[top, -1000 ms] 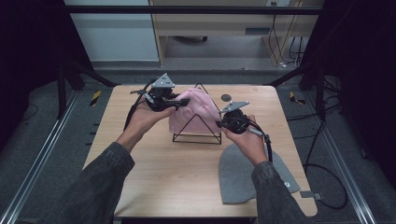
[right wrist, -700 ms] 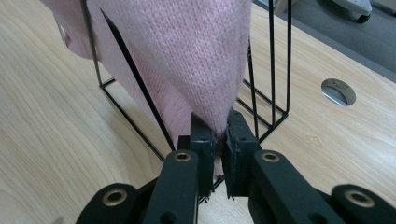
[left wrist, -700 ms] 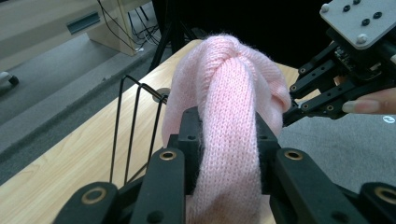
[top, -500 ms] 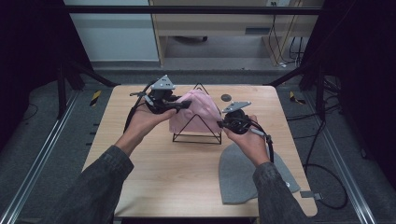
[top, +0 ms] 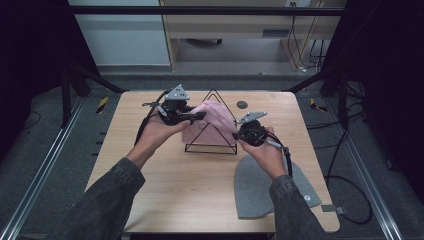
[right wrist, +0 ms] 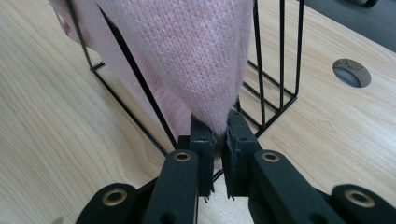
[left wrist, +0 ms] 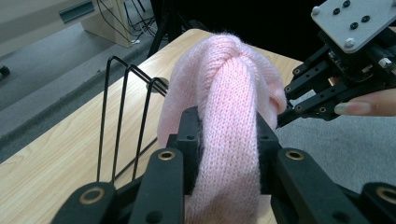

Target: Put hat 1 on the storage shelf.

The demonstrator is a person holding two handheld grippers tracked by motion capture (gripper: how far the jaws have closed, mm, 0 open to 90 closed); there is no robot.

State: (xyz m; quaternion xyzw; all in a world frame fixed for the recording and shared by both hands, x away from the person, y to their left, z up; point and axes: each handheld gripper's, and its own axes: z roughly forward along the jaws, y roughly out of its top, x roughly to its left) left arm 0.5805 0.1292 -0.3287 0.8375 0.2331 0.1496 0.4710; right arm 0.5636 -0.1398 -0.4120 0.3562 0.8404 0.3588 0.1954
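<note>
A pink knit hat [top: 210,120] hangs over a black wire triangular rack [top: 212,148] in the middle of the table. My left gripper [top: 200,116] is shut on a bunched fold of the pink knit hat [left wrist: 229,116] at its left side, above the wire rack [left wrist: 123,116]. My right gripper [top: 237,135] is shut on the lower edge of the pink knit hat [right wrist: 187,51] at the right side, close to the wire rack [right wrist: 275,60]. The right gripper [left wrist: 280,119] also appears beyond the hat in the left gripper view.
A grey knit hat [top: 260,187] lies flat on the wooden table [top: 150,185] at the front right, under my right forearm. A round cable hole [top: 242,104] sits behind the rack, also seen as a round cable hole [right wrist: 351,72]. Cables trail off the table's right side.
</note>
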